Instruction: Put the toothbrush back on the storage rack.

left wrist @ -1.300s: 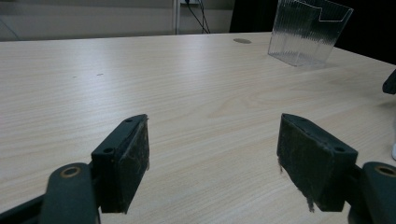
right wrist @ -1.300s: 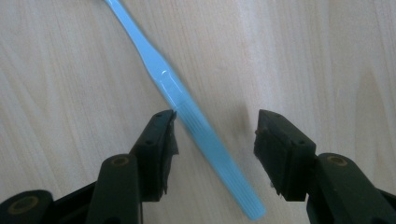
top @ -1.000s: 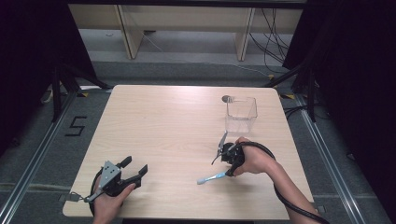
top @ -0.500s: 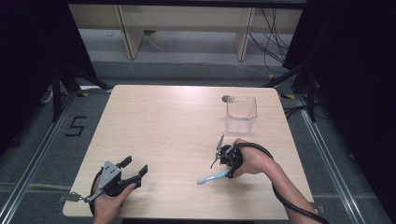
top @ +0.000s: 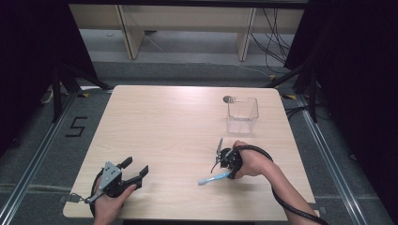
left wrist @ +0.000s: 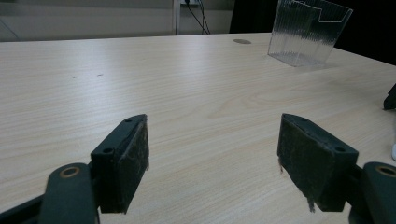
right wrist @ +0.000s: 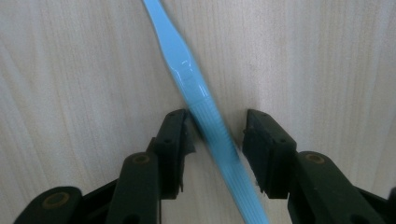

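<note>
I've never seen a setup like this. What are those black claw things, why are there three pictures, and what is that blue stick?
No machine moves here: a person holds a two-jaw tool in each hand at a wooden table. The wide picture comes from a camera fixed above the table. The other two come from small cameras riding on each tool, looking along its black jaws.

The left tool rests near the table's front edge, jaws wide apart with nothing between them. The right tool points down at a light blue toothbrush lying flat on the wood. Its jaws straddle the handle; one looks to touch it, the other shows a gap, so it is not gripped yet.

Farther back stands an empty clear plastic container, with a small round grey spot in the tabletop beside it.
</note>
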Demonstrator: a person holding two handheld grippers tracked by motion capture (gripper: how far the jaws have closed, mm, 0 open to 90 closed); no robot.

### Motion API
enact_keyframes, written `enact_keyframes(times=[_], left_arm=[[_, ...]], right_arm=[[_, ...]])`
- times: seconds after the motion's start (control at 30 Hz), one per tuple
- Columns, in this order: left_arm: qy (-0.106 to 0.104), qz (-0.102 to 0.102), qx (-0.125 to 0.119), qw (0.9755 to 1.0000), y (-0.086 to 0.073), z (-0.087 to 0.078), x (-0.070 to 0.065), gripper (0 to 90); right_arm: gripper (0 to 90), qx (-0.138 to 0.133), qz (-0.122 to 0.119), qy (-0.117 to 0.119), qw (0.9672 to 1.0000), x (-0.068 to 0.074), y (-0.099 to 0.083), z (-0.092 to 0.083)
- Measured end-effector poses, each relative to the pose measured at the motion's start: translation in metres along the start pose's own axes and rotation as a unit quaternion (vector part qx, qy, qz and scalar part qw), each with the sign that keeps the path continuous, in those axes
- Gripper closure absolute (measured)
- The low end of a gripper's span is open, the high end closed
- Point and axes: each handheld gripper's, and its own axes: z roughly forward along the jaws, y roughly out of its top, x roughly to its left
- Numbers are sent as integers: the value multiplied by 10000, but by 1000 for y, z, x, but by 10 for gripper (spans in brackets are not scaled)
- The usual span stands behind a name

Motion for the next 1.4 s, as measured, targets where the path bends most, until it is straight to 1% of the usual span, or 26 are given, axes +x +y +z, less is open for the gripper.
enact_keyframes(times=[0.03,0.1,0.13,0.17,0.2,0.23,0.3,0.4,0.43,0.47,0.57,0.6,0.63,0.7,0.73,0.77,0.83,0.87,1.07,1.1,1.13,1.17,1.2,1.23,1.3,1.4], left_arm=[[2,-7,-2,10000,0,0,0,245],[-1,-8,5,10000,0,0,0,245],[-2,-1,6,10000,0,0,0,245],[-3,7,6,10000,0,0,0,245],[-3,11,5,10000,0,0,0,245],[-4,10,2,10000,0,0,0,245],[-1,-4,-3,10000,0,0,0,245],[-3,-4,-3,10000,0,0,0,244],[-4,1,0,10000,0,0,0,244],[-7,2,-3,10000,0,0,0,244],[-3,16,5,10000,0,0,0,244],[-3,16,8,10000,0,0,0,244],[-1,23,14,10000,0,0,0,244],[8,37,16,10000,0,0,0,244],[8,35,12,10000,0,0,-1,244],[8,34,10,10000,0,0,-1,244],[9,17,5,10000,0,0,0,244],[9,12,4,10000,0,0,0,244],[-3,8,0,10000,0,0,0,244],[-4,7,-2,10000,0,0,0,244],[-3,6,-4,10000,0,0,0,244],[-3,7,-2,10000,0,0,0,244],[-1,12,4,10000,0,0,0,244],[1,11,10,10000,0,0,0,244],[-35,10,-52,10000,0,2,0,245],[-26,21,-47,10000,0,1,0,245]], right_arm=[[606,-15,101,9,9999,1,0,1],[626,87,177,19,9998,4,1,-1],[637,38,49,26,10000,2,1,0],[650,63,-87,12,9999,1,2,0],[662,38,-23,59,10000,2,2,0],[670,117,25,72,9999,3,3,-1],[684,117,22,103,9999,3,3,-1],[723,72,-167,86,9998,1,3,0],[733,105,-172,113,9997,2,4,0],[742,163,-91,121,9998,3,5,-1],[778,106,-218,121,9996,3,5,-1],[784,151,-94,111,9998,5,4,-2],[786,92,-171,102,9998,4,4,0],[789,99,-167,100,9998,4,4,-1],[790,153,-65,111,9998,5,4,-2],[791,148,-50,192,9997,5,4,-2],[791,117,-127,141,9998,3,4,-2],[792,98,-133,166,9997,3,4,-1],[793,156,-69,181,9997,3,4,-2],[792,34,-216,165,9996,0,3,0],[793,106,-50,198,9997,2,2,-1],[793,58,-73,187,9998,1,1,0],[793,94,-44,251,9996,1,0,-1],[793,22,17,209,9998,1,-2,0],[793,7,191,241,9995,2,-4,-3],[793,-172,297,268,9991,1,-9,-6]])
